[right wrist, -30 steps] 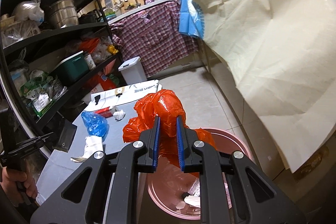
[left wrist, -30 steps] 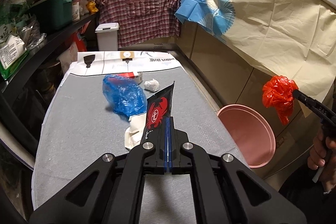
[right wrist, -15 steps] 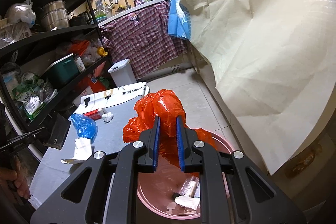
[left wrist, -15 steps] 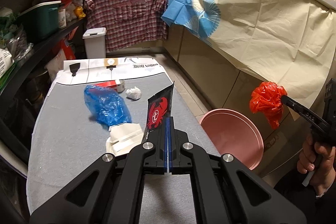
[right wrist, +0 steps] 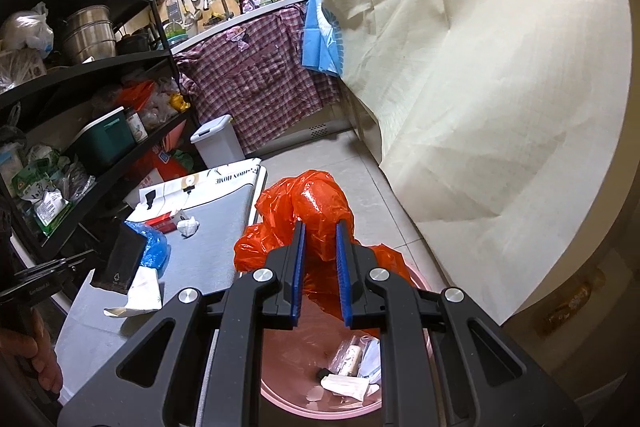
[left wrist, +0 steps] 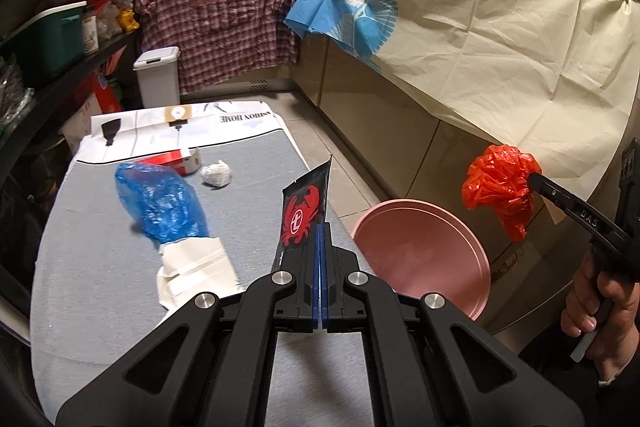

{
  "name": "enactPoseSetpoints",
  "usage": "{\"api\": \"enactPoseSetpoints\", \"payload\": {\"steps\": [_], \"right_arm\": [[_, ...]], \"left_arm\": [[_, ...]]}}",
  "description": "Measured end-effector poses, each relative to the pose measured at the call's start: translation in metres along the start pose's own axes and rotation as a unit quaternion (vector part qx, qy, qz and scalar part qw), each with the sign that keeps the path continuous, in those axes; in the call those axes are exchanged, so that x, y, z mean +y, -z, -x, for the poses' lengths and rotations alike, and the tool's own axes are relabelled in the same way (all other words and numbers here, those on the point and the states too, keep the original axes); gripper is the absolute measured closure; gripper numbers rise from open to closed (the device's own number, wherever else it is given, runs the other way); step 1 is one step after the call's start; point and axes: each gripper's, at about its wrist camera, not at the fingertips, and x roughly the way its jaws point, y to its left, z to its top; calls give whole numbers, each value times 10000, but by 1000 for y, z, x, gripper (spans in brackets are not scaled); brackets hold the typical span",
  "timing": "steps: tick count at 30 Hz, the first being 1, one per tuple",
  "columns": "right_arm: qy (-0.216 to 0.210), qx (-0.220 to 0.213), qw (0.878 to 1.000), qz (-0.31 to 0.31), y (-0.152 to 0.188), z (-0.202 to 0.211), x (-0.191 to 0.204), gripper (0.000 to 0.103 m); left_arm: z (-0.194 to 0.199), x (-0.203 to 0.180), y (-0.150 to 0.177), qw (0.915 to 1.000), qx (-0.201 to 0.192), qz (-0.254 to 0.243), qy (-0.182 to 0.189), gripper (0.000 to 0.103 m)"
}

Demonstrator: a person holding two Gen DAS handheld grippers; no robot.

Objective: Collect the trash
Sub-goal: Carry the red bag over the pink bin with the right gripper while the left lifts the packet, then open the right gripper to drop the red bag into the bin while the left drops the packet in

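While the right gripper [right wrist: 320, 259] pinches the red plastic bag [right wrist: 308, 211] directly above the pink bin [right wrist: 280, 399], simply part its jaws so the bag drops among the scraps below. Pressed tight on the black crab-print wrapper [left wrist: 304, 211], the left gripper [left wrist: 321, 267] has that bin just off to its right; carry the wrapper past the rim before letting go.

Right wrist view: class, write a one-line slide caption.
Right gripper holds a red plastic bag over the pink bin.

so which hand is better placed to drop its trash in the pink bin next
Right. Its hand-held gripper holds the crumpled red plastic bag directly above the round pink plastic bin. The left hand-held gripper, clamping the black crab-print wrapper, is above the table edge.
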Motion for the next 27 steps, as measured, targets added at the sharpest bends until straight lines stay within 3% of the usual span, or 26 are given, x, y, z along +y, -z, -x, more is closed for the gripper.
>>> {"api": "enactPoseSetpoints", "payload": {"steps": [18, 27], "right_arm": [[474, 91, 9988, 97, 0, -16, -6, 88], [682, 550, 9961, 139, 7, -40, -10, 88]], "left_arm": [[-44, -47, -17, 9994, 126, -103, 299, 103], [-75, -74, -30, 9976, 214, -115, 643, 103]]}}
